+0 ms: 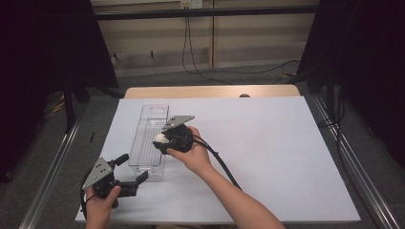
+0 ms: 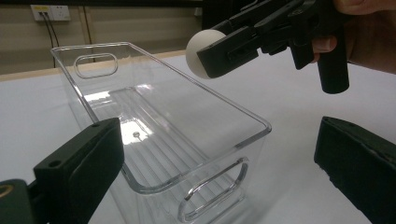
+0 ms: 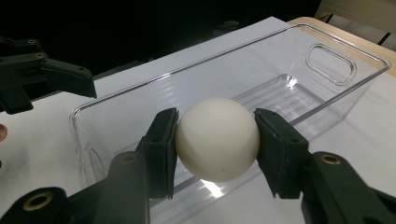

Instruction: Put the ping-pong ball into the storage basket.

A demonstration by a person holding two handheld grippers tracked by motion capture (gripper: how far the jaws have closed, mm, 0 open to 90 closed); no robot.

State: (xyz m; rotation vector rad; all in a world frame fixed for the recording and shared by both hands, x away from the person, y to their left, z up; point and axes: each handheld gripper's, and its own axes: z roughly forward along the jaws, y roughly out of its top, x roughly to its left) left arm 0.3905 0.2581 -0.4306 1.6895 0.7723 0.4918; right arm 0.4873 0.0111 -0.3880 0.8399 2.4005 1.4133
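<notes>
Above the right rim of the clear plastic bin (image 1: 149, 143), the right gripper (image 1: 161, 139) is clamping a white ball (image 3: 217, 138) between its jaws. Near the bin's near left end, the left gripper (image 1: 135, 169) is hovering over the white table (image 1: 267, 152), jaws spread wide, holding nothing.

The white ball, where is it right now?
The white ball is clamped in the right gripper, held in the air over the clear bin's right rim, near the table's middle.
</notes>
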